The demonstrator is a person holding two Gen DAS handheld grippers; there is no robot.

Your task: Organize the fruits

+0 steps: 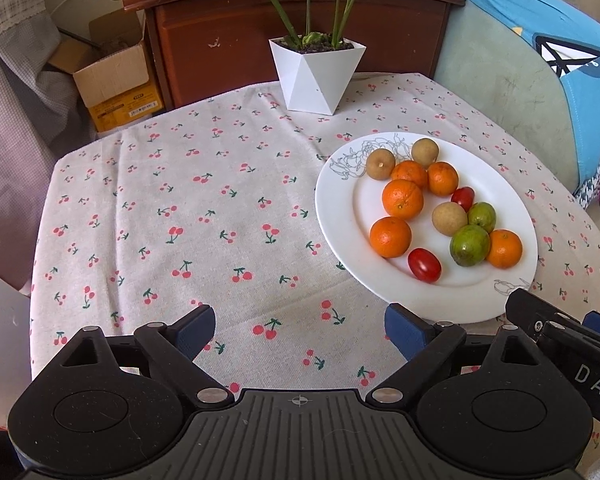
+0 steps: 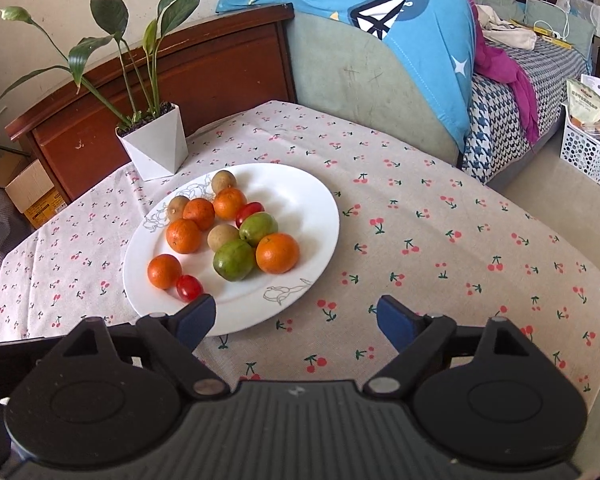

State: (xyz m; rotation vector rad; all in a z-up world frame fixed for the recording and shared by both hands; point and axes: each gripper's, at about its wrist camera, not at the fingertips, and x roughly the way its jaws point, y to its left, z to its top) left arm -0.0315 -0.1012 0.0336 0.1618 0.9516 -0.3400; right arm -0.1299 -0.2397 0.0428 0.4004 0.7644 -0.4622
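While both my tools (image 1: 300, 330) (image 2: 296, 318) hang released, plate (image 2: 320, 200) holds oranges (image 2: 277, 253), tomatoes, green fruit; bare surface (image 1: 180, 240) left.

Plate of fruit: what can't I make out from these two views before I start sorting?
- Near rim of the plate: covered in both wrist views by hand-held gripper fingers.
- Potted plant: leaves cut off by the left view's top edge.
- Cardboard box: label print too small to read.

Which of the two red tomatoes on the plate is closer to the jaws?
The cherry tomato at the plate's near rim, beside an orange; the other tomato lies farther back among the fruit.
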